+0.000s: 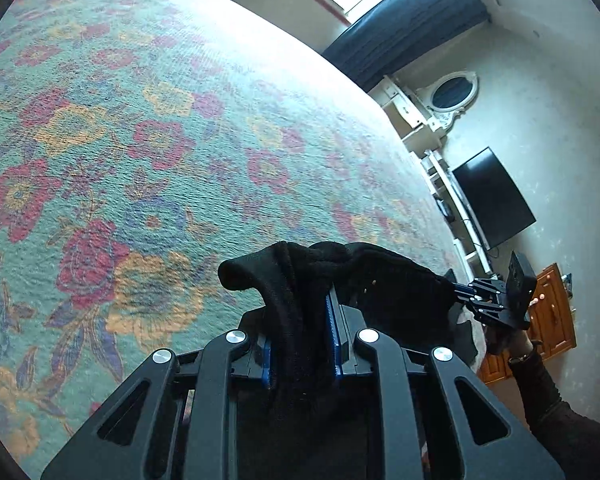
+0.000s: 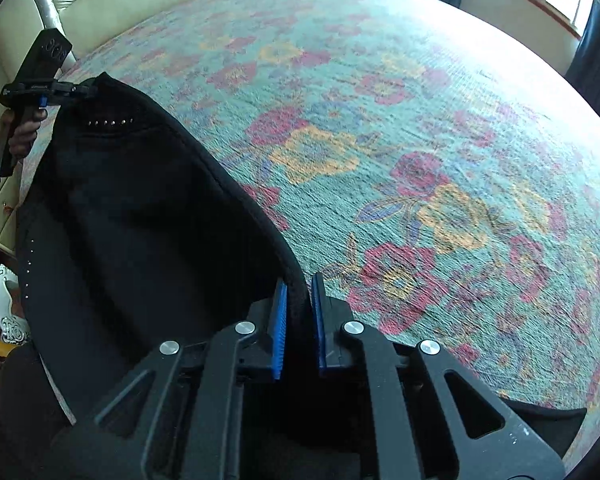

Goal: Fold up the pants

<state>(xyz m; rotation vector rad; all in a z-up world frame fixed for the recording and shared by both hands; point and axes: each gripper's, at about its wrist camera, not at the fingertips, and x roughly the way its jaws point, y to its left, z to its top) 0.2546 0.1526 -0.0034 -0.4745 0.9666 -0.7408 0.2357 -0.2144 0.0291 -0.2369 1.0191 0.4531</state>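
Both sets of fingers are pinched onto the black pants — left gripper and right gripper each on an edge, cloth stretched between them over the floral bed — so folding's barely begun.

Showing one pair of black pants, stretched over one floral bedspread. Counting two grippers: the left gripper and the right gripper, each bearing two blue-padded fingers pinching the fabric. Counting two hands on the handles, one to each. Farther off, showing one dark television, one oval mirror, one wooden cabinet.
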